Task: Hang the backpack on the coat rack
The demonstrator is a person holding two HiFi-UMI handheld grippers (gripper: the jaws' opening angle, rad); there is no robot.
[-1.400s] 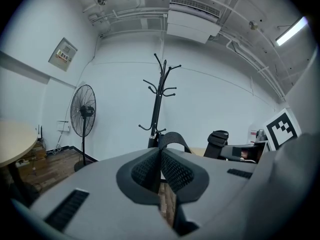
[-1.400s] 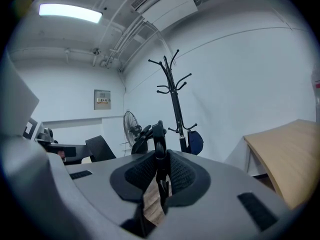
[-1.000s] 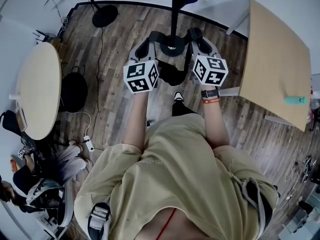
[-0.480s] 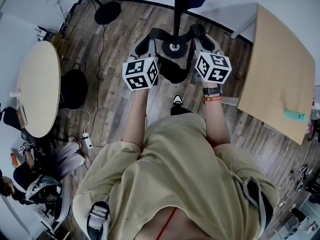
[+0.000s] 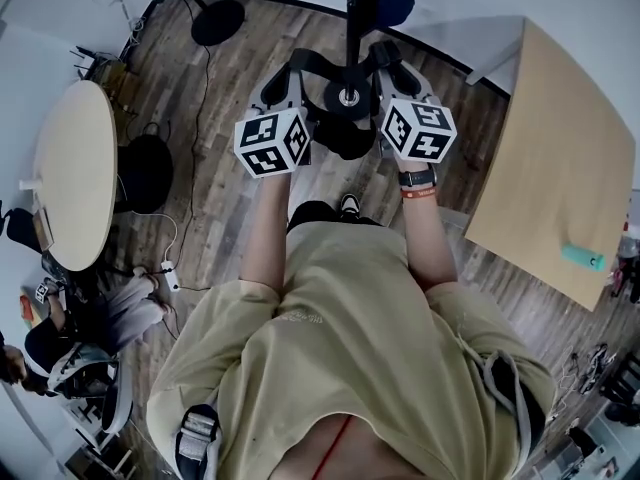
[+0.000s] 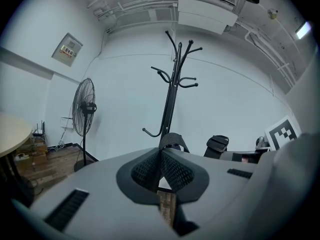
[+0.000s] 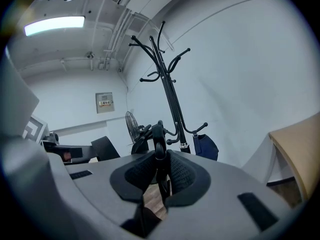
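Note:
A black backpack hangs between my two grippers, right in front of the coat rack's pole and round base. My left gripper is shut on one black strap. My right gripper is shut on the other strap. Seen from both grippers, the black coat rack stands close ahead, its upper hooks bare. A dark blue bag hangs on a low hook. The jaws hide the backpack's body in both gripper views.
A round table stands at the left and a wooden table at the right. A standing fan is left of the rack. A black bag and cables lie on the floor; a seated person is at lower left.
Both grippers have carried the backpack forward toward the coat rack, whose base now lies directly between them. The person has stepped closer.

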